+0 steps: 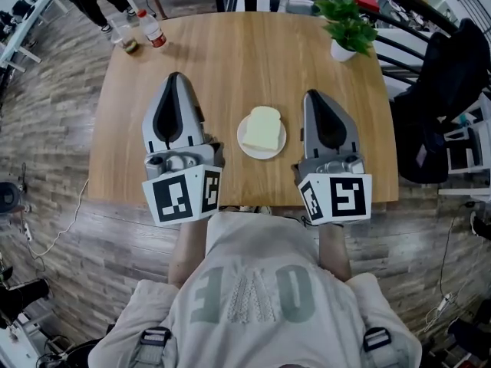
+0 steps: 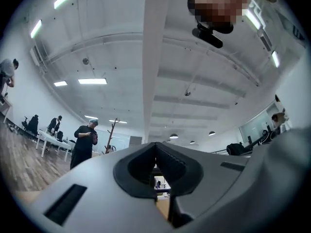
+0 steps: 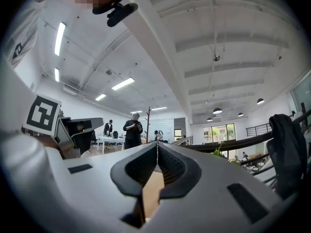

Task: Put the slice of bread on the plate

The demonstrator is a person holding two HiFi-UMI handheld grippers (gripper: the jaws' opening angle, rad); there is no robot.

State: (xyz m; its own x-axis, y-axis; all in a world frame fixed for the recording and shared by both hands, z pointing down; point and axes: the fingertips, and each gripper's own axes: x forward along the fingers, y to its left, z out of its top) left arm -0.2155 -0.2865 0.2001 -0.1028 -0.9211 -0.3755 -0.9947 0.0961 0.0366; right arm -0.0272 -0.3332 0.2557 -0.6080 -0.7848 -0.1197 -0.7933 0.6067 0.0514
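Bread on the plate, task seemingly done
The slice of bread (image 1: 262, 127) rests on the plate (image 1: 261, 155) at frame centre; left claw (image 1: 175, 77) and right claw (image 1: 312, 95) flank it, both pressed together, empty; next, probably just withdraw.

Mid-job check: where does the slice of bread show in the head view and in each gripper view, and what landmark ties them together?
Head view: the slice of bread lies on the white plate, at the centre of the picture.
Left gripper view: not in it; the camera looks upward.
Right gripper view: not in it; the camera looks upward.
Shared landmark: the wooden table, a tan sliver low between the jaws in both gripper views.
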